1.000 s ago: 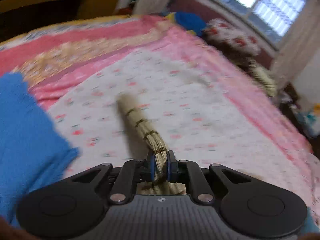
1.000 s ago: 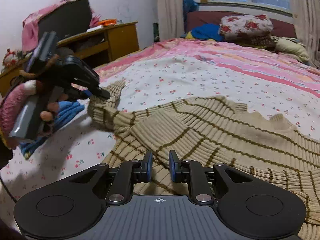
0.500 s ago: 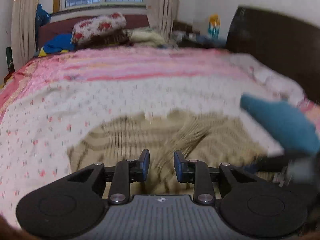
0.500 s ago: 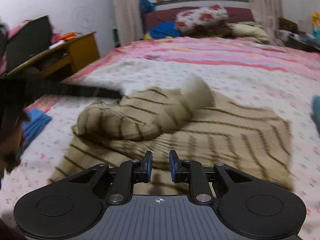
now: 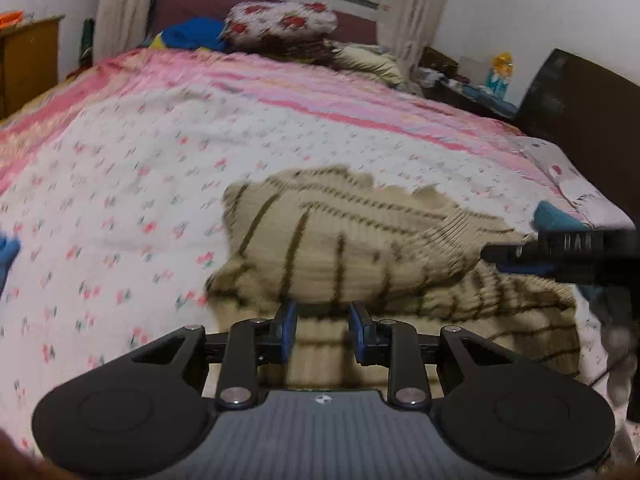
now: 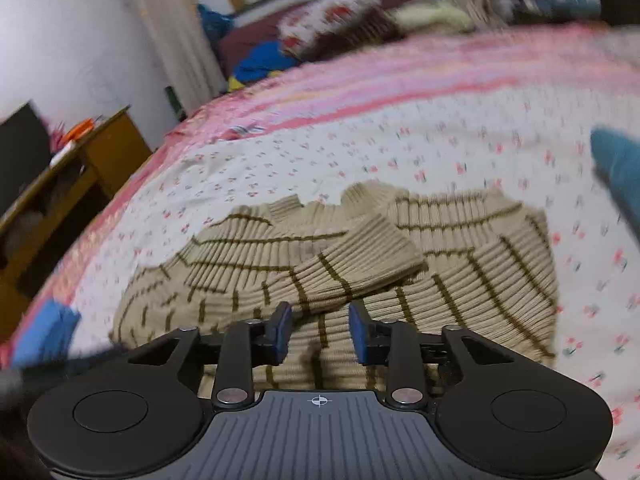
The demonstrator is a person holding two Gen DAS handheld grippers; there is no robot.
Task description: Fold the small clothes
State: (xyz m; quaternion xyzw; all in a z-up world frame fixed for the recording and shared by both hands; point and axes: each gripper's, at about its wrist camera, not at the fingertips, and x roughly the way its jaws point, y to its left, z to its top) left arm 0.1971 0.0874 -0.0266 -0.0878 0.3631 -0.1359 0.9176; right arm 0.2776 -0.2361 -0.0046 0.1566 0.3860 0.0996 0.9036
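A: Checking both wrist views. Left gripper [image 5: 322,334] has its jaws apart with nothing between them, low over the near part of the beige striped sweater [image 5: 360,248].

B: Right side?

A: Right gripper [image 6: 319,330] also spread, nothing pinched, hovering at the sweater's [image 6: 360,264] near edge. One sleeve [image 6: 344,264] lies folded across the body.

B: Where's the garment sitting?

A: Flat on the floral bedspread [image 5: 120,200], roughly mid-bed. Far edge of the knit is scalloped and well short of the pink striped band [image 5: 320,100].

B: Room around it?

A: Bare sheet to the left and beyond it in the left view. A blue cloth [image 6: 44,332] sits near the bed's left edge, and a teal item [image 6: 618,164] near the right. Wooden desk [image 6: 92,152] stands off the bed's left side; dark headboard [image 5: 580,120] on the right.

B: Blur?

A: Heavy in both views, so fine edges are soft.
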